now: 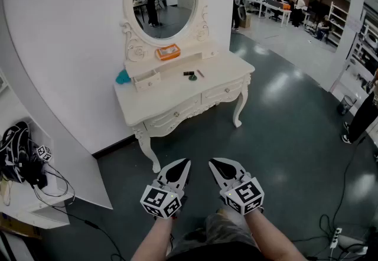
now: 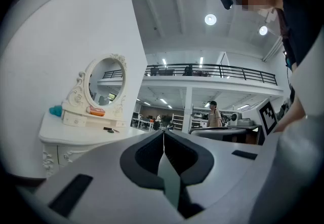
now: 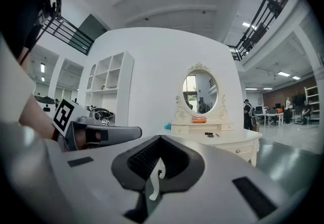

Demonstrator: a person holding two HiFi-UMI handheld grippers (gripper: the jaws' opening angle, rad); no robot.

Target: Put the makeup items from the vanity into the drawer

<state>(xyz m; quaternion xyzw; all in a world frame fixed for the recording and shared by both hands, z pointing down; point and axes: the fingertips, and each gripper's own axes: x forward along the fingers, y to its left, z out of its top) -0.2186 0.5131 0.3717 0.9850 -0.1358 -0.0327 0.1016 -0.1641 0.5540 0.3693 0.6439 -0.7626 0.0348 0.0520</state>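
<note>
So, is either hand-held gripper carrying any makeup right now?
No, the left hand-held gripper and right hand-held gripper are both shut on nothing, and the small makeup items lie on the vanity.

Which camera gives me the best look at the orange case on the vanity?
Head view: the orange case shows from above, below the mirror. Both gripper views show it only as a small, distant sliver.
</note>
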